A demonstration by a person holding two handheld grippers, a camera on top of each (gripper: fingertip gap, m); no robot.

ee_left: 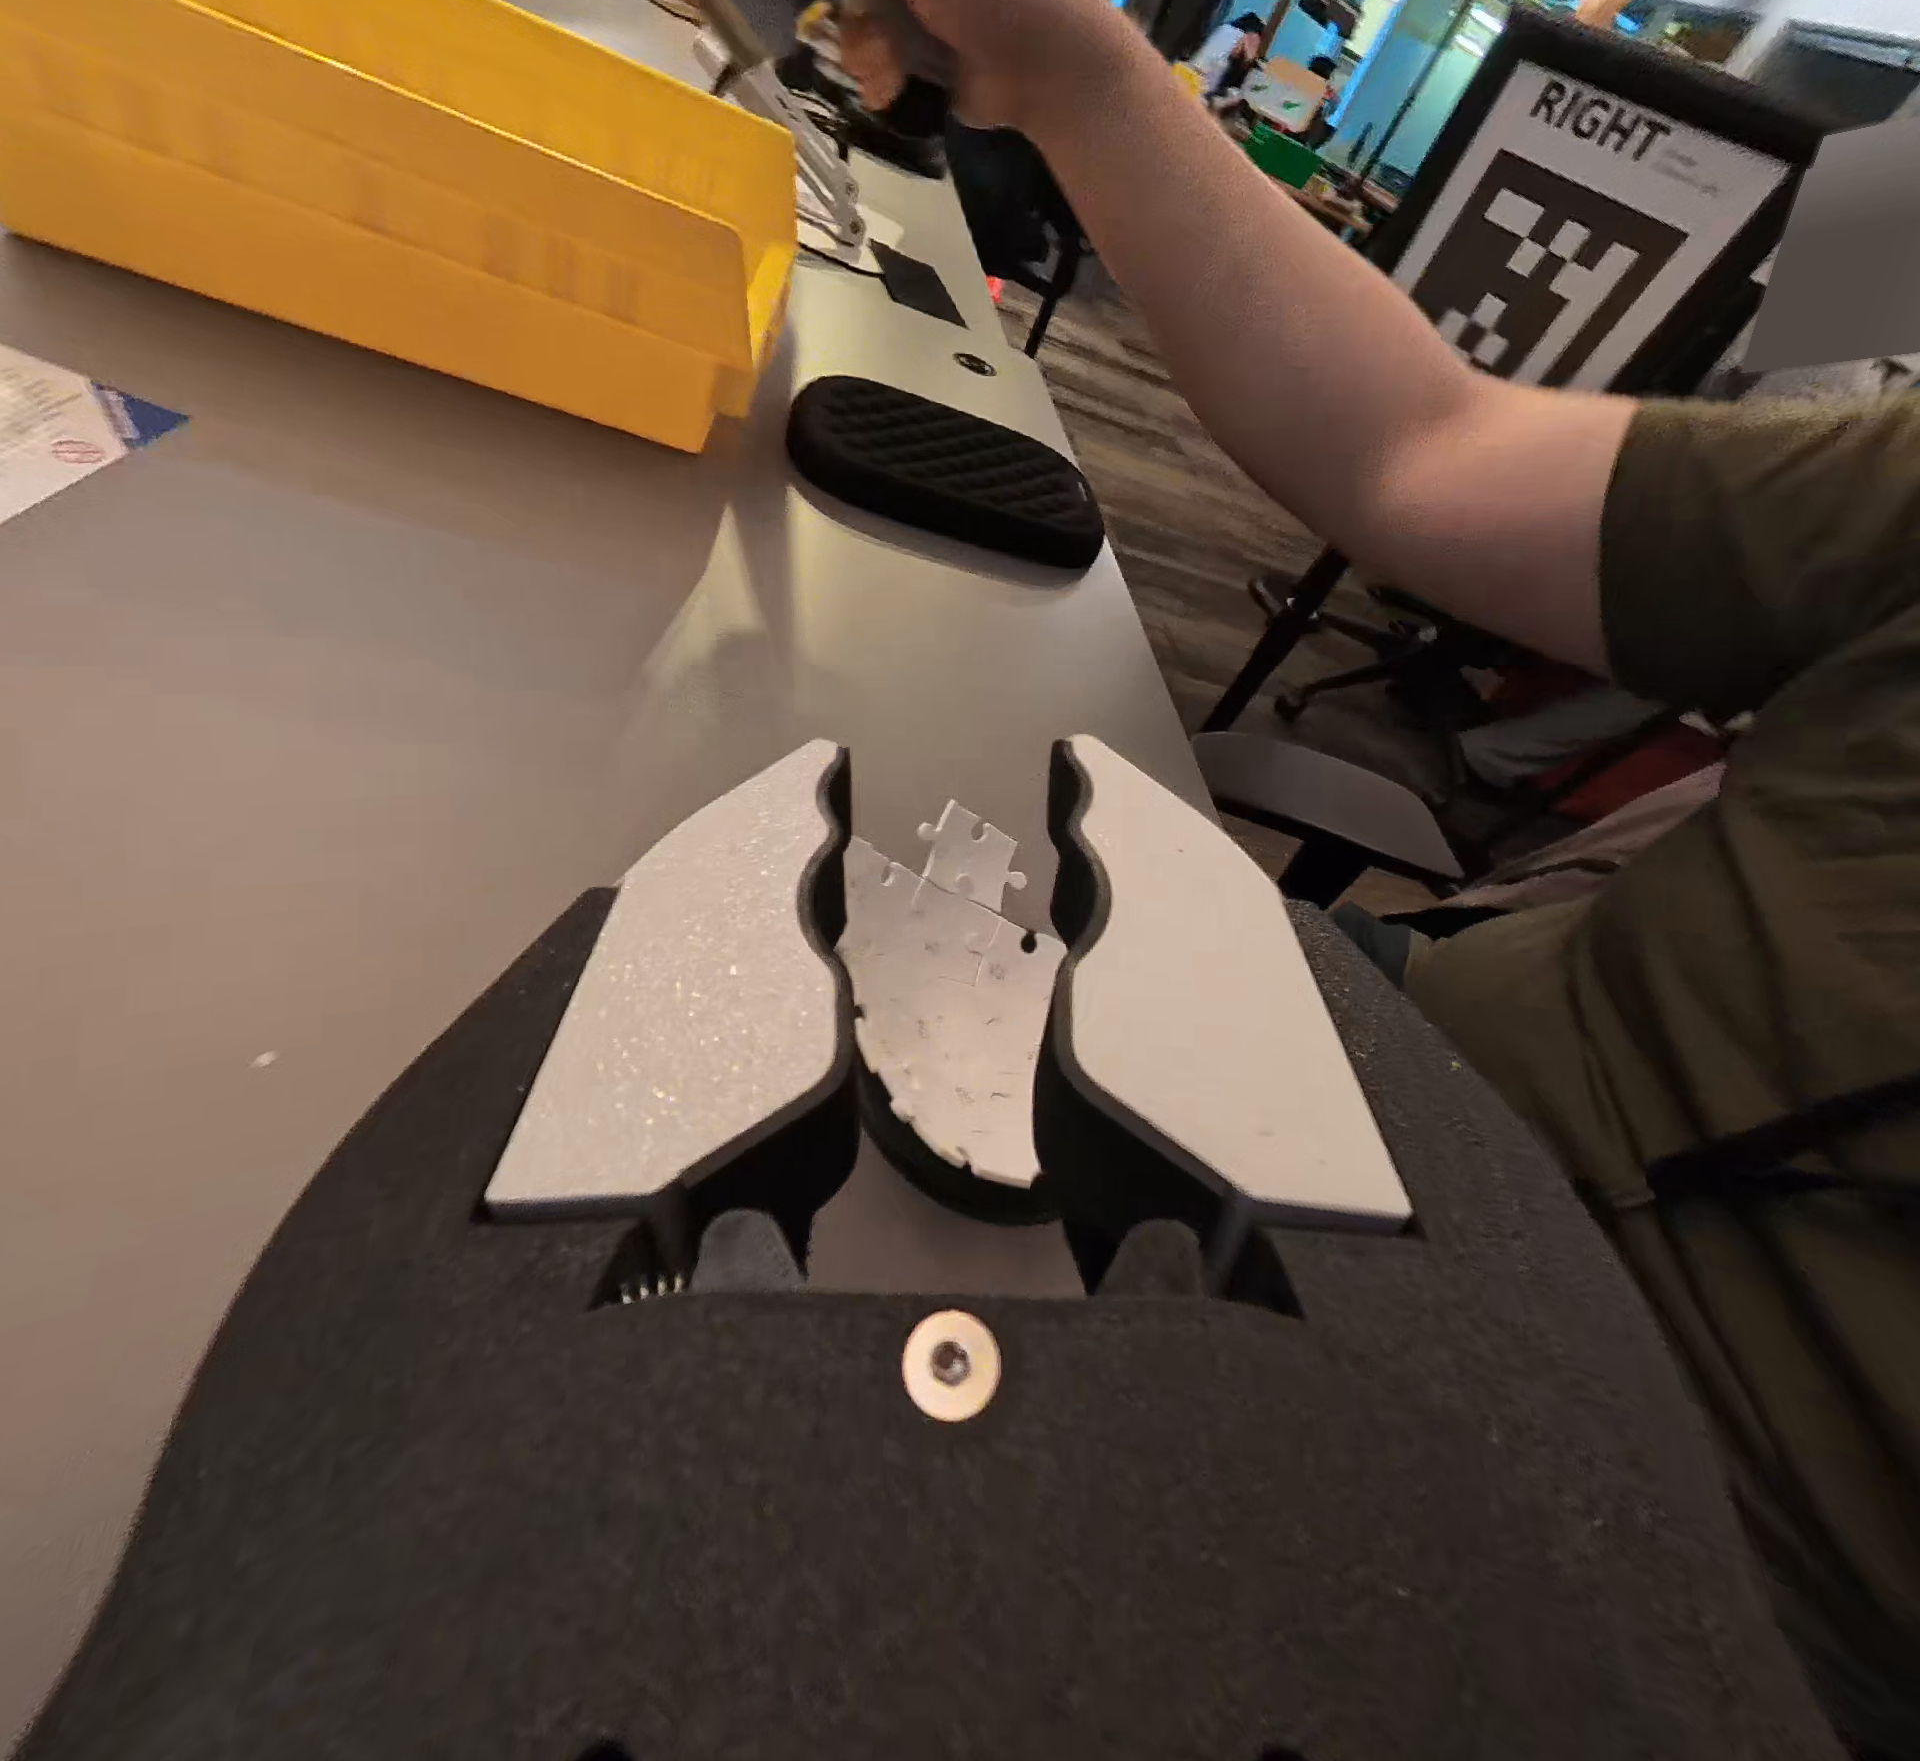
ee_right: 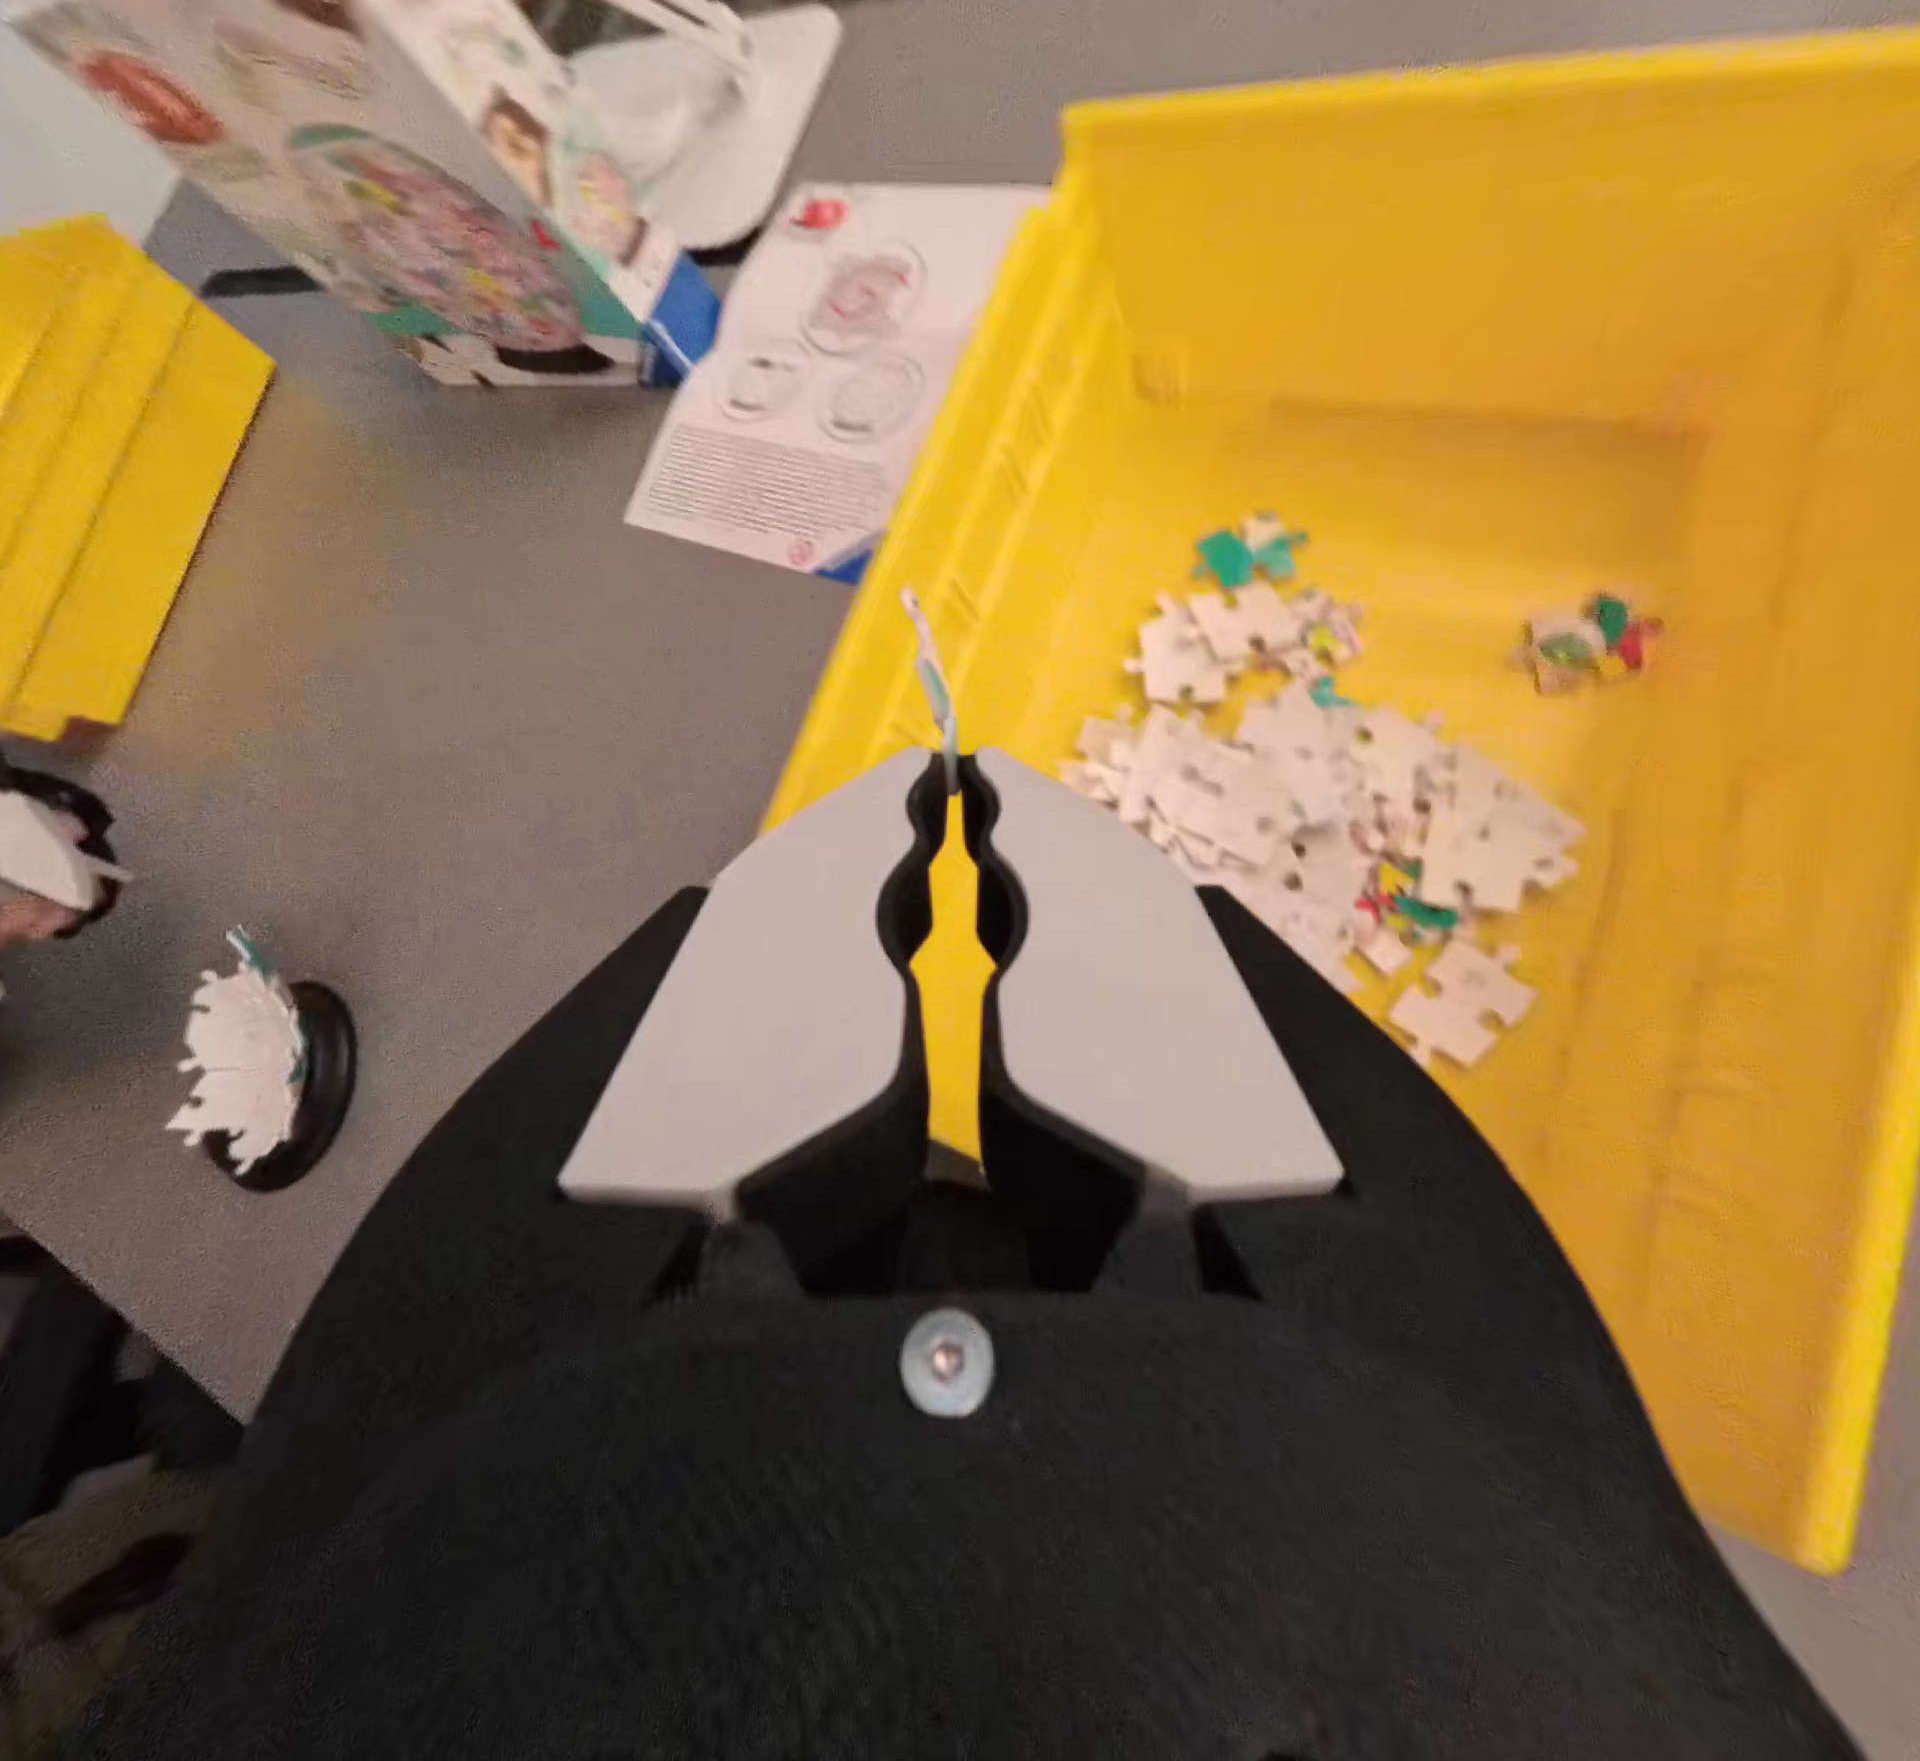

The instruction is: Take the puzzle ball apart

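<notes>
A: Entry, right gripper [ee_right: 948, 755]. Jaws pinched nearly together on one puzzle piece [ee_right: 930, 667], held edge-on at the very tips; the piece sticks out forward past the tips, its long axis in line with the fingers.

B: Position against the yellow bin [ee_right: 1455, 277]?

A: Tips sit over the bin's near-left wall, not yet clearly over its floor. Loose pieces [ee_right: 1320, 807] are heaped on the floor to the right of the tips and slightly beyond. So the drop point lies to the right of the claw, across the wall.

B: Left gripper [ee_left: 948, 771]?

A: Jaws moderately wide, one on each side of the puzzle ball remnant [ee_left: 951, 1015] without visibly touching it. I judge it unclamped. The remnant is a curved shell of white pieces on a black stand [ee_left: 966, 1181], near the worktop's [ee_left: 364, 724] front edge. One piece [ee_left: 966, 844] juts up from the far rim, close to the fingertips.

B: Which hand is nearer the ball?

A: The left, plainly. In the right wrist view the remnant [ee_right: 244, 1051] lies well apart, far left, while the person's right hand [ee_left: 966, 38] holds its gripper up by the bin.

B: Step in hand?

A: Likely depositing this piece. Release only once the tips cross the wall, or it may fall onto the worktop. Much of the ball looks already dismantled.
</notes>
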